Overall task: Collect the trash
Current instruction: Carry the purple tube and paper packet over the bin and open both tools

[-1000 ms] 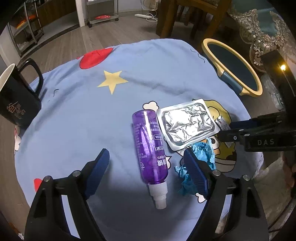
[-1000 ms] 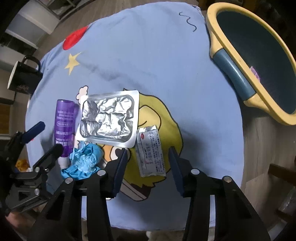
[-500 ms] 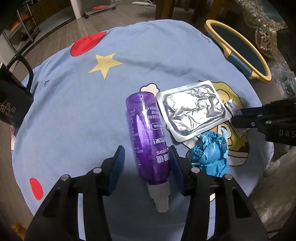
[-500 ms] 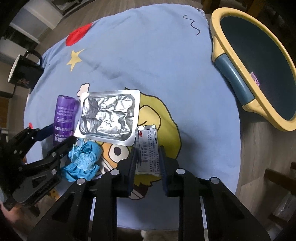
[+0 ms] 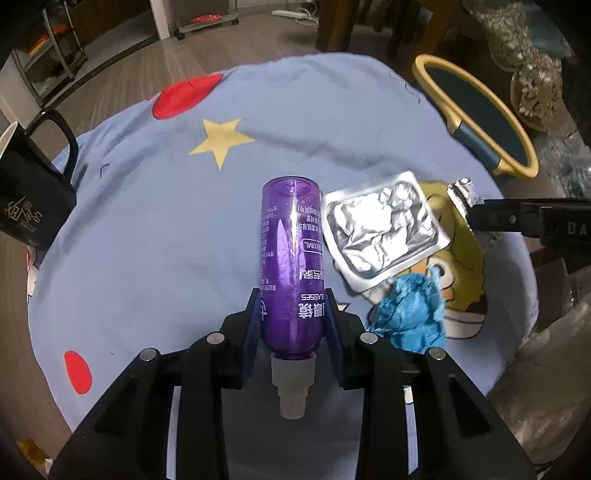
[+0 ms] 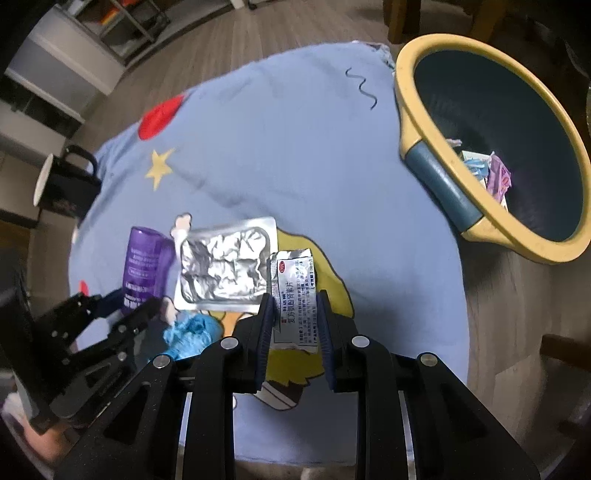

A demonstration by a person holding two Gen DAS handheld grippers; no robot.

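My left gripper is shut on a purple plastic bottle, lifted off the blue cloth with its white neck toward me. It also shows in the right wrist view. My right gripper is shut on a small white medicine sachet, raised above the cloth; the sachet shows in the left wrist view too. A crumpled silver foil blister pack and a crumpled blue wad lie on the cloth between the grippers. A yellow-rimmed bin with some wrappers inside stands at the right.
A round table under a blue cartoon cloth. A black mug stands at the left edge. Wooden chair legs and a shelf on wheels are beyond the table.
Both grippers have closed: the left on the purple bottle, the right on the sachet. Both items have been lifted off the cloth.
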